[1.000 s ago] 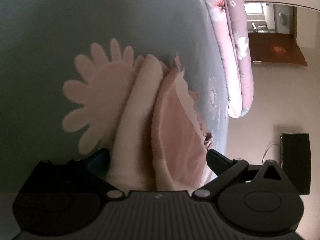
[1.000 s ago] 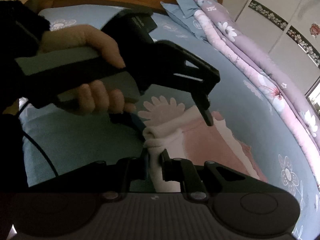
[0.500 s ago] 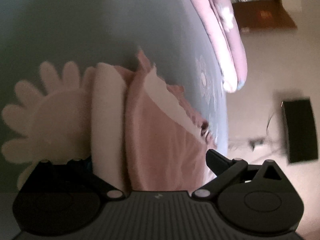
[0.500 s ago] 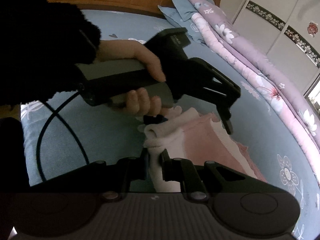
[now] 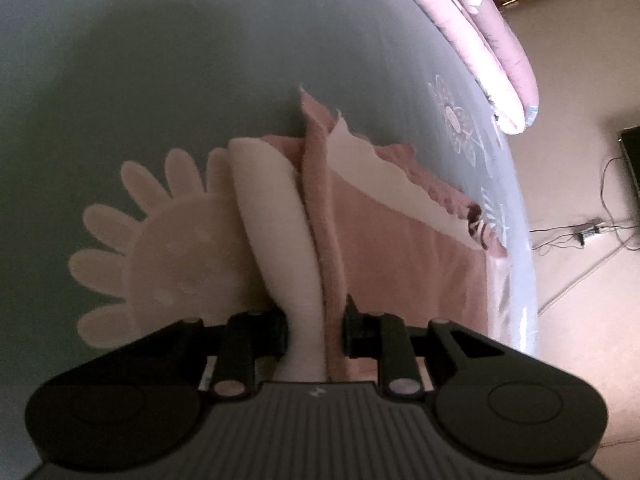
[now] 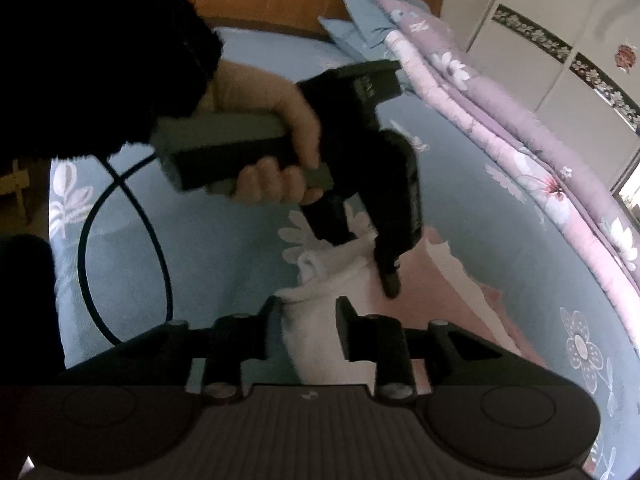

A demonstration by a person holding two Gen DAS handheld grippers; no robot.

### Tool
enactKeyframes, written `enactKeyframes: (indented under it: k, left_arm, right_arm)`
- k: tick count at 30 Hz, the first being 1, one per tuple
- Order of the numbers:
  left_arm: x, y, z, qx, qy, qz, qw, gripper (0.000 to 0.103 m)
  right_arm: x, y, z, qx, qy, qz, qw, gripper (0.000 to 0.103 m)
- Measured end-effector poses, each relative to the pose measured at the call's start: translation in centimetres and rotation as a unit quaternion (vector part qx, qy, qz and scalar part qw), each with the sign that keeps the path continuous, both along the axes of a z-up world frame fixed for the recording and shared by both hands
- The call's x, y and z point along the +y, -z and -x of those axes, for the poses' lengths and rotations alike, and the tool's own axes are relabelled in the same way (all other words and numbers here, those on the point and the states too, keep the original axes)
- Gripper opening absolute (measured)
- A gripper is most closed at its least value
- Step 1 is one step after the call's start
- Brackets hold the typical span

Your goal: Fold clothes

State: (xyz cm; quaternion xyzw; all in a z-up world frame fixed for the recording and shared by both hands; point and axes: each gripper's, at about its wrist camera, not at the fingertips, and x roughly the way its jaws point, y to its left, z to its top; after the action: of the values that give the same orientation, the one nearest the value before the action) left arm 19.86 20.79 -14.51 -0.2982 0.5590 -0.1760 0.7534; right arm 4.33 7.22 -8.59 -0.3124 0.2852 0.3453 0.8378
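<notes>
Pink-and-white garment [image 5: 384, 248] lay on blue bedsheet [image 5: 200, 80], long axis running 6 to 12 o'clock. Left gripper [image 5: 316, 332] clamped on its near edge; right gripper [image 6: 308, 328] pinched the white cuff, jaws closed on cloth. Both at 6 o'clock end, about equally near.

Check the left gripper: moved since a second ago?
Yes. The left gripper has come down onto the pink-and-white garment and shut on its fold; in the right wrist view it crossed rightward over the flower print.
</notes>
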Motion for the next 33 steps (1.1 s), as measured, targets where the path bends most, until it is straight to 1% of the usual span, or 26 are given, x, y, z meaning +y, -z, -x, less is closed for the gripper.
enactKeyframes:
  k: [3,5,6,8,9,10,11,12,13,14,16,17,18,19,20,21,23,25,27,28,30,31,33]
  left_arm:
    - [-0.1,-0.7,0.1,0.001,-0.007,-0.005,1.0,0.022]
    - [-0.6,-1.5,0.3,-0.017,0.001,-0.014,0.9998,0.022]
    - [-0.8,-1.5,0.5,-0.018,0.002,-0.023,0.9996,0.022]
    - [-0.9,-1.2,0.6,-0.007,-0.002,-0.036,0.9993,0.022]
    - [-0.8,-0.9,0.6,-0.002,-0.008,-0.035,0.9993,0.022]
    - [-0.6,-0.8,0.6,0.001,-0.012,-0.034,0.9993,0.022]
    - [-0.5,-0.7,0.6,0.003,-0.015,-0.033,0.9993,0.022]
    - [-0.5,-0.6,0.7,0.005,-0.016,-0.033,0.9993,0.022]
    - [-0.5,-0.6,0.7,0.007,-0.019,-0.033,0.9992,0.022]
    - [-0.5,-0.5,0.8,0.01,-0.022,-0.033,0.9992,0.023]
    - [-0.3,-0.4,0.9,0.016,-0.03,-0.031,0.9989,0.023]
    - [-0.2,-0.3,1.0,0.018,-0.032,-0.031,0.9988,0.023]
    - [-0.1,-0.2,1.0,0.019,-0.032,-0.033,0.9988,0.023]
    - [-0.2,-0.3,1.1,0.019,-0.033,-0.036,0.9986,0.023]
    - [-0.3,-0.3,1.1,0.018,-0.033,-0.039,0.9985,0.023]
    - [-0.6,-0.2,0.9,0.017,-0.034,-0.042,0.9984,0.023]
    - [-0.9,-0.1,0.8,0.017,-0.036,-0.045,0.9982,0.023]
    - [-1.3,0.0,0.5,0.018,-0.038,-0.045,0.9981,0.024]
    - [-1.8,0.2,0.1,0.018,-0.039,-0.045,0.9981,0.024]
    - [-2.0,0.3,0.0,0.018,-0.039,-0.045,0.998,0.024]
    - [-2.1,0.4,-0.1,0.019,-0.039,-0.046,0.998,0.024]
    - [-2.1,0.4,-0.1,0.018,-0.038,-0.047,0.998,0.024]
    - [-2.1,0.4,-0.1,0.019,-0.038,-0.046,0.9981,0.024]
  right_arm:
    - [-1.7,-1.0,-1.1,-0.012,0.023,-0.008,1.0,0.035]
    - [-3.5,-1.7,-2.3,-0.02,0.052,-0.011,0.998,0.035]
    - [-4.7,-2.1,-2.8,-0.019,0.069,-0.015,0.997,0.035]
    - [-8.2,-2.8,-4.4,-0.013,0.123,-0.025,0.992,0.035]
    - [-10.1,-3.0,-5.2,-0.009,0.151,-0.031,0.988,0.035]
    - [-12.7,-3.3,-6.3,0.003,0.19,-0.043,0.981,0.035]
    - [-15.2,-3.5,-7.2,0.012,0.225,-0.056,0.973,0.035]
    - [-18.0,-3.6,-8.0,0.021,0.26,-0.073,0.963,0.037]
    - [-21.0,-3.7,-8.9,0.035,0.295,-0.092,0.951,0.04]
    - [-24.2,-3.6,-9.3,0.051,0.331,-0.11,0.936,0.041]
    - [-30.2,-3.0,-10.1,0.082,0.386,-0.148,0.907,0.048]
    - [-33.4,-2.3,-10.4,0.107,0.41,-0.174,0.889,0.05]
    - [-35.8,-1.5,-10.7,0.131,0.429,-0.196,0.872,0.055]
    - [-38.5,-0.4,-11.0,0.164,0.443,-0.228,0.851,0.058]
    - [-40.6,0.6,-11.3,0.184,0.453,-0.258,0.833,0.058]
    - [-42.5,1.7,-11.6,0.201,0.463,-0.287,0.814,0.06]
    - [-45.1,3.8,-11.9,0.233,0.468,-0.334,0.784,0.062]
    - [-46.2,5.2,-12.1,0.257,0.453,-0.374,0.767,0.063]
    - [-46.6,6.1,-12.3,0.277,0.425,-0.413,0.756,0.064]
    - [-46.7,6.3,-13.5,0.296,0.408,-0.428,0.75,0.065]
    - [-46.4,7.1,-14.4,0.311,0.39,-0.439,0.748,0.065]
    - [-46.5,7.1,-14.5,0.313,0.382,-0.444,0.748,0.065]
    - [-46.2,7.1,-15.7,0.32,0.375,-0.45,0.744,0.065]
